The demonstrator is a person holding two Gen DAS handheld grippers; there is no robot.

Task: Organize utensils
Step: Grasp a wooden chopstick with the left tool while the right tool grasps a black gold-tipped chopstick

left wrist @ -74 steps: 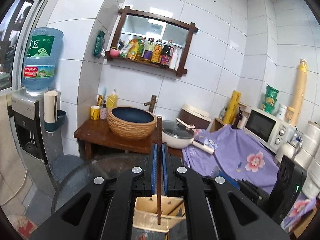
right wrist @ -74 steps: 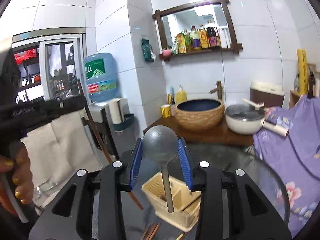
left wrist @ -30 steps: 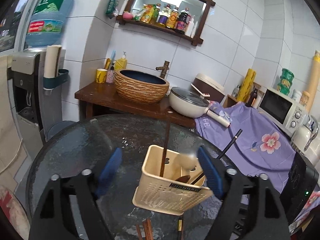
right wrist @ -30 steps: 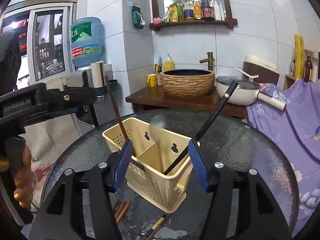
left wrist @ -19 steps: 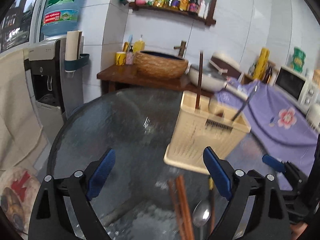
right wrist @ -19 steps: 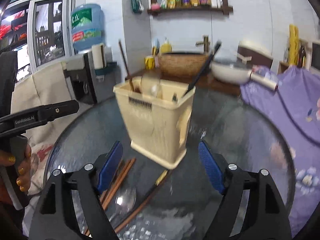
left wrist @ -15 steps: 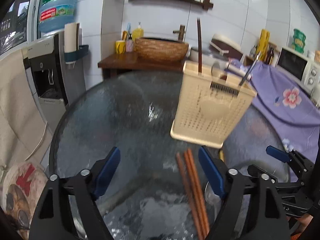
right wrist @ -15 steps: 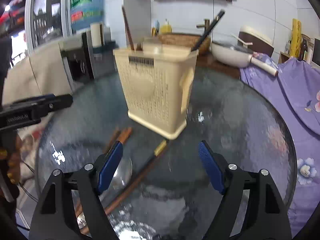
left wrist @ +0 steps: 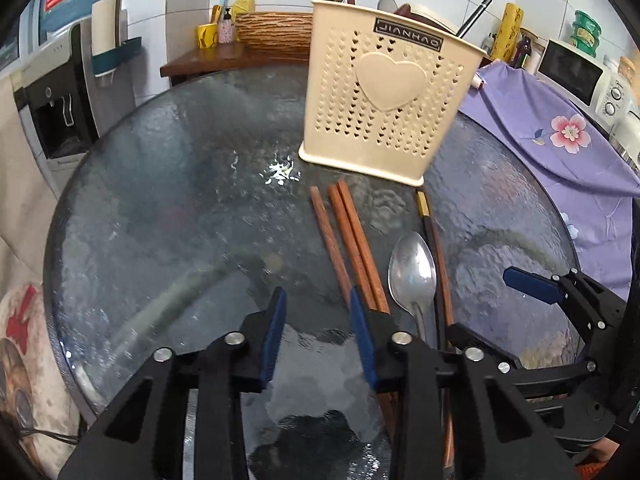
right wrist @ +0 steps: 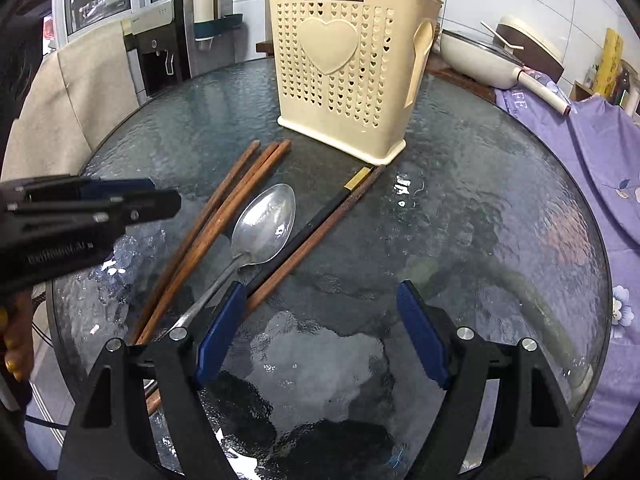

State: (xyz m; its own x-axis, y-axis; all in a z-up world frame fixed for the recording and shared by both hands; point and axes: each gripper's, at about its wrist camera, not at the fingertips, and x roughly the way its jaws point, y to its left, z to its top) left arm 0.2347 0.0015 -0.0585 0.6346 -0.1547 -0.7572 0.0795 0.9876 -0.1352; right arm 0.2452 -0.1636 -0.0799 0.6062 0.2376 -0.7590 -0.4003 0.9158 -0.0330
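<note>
Left wrist view: my left gripper [left wrist: 316, 322], fingers just narrowed and empty, flanks 3 chopsticks [left wrist: 346, 236] running lengthwise ahead; right gripper [right wrist: 320, 332] spread, empty.

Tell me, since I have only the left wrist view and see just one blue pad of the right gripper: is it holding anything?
Observer: No. The right gripper has just been opening its jaws. They stand wide over bare glass of the table, with nothing between them.
Operator: Where does the spoon's handle go? It's hidden in my view.
Observer: The spoon lies with its bowl toward the holder. Its handle disappears behind the right gripper's left finger.
Operator: Anything on the holder's side wall?
Observer: A long handle slot.
</note>
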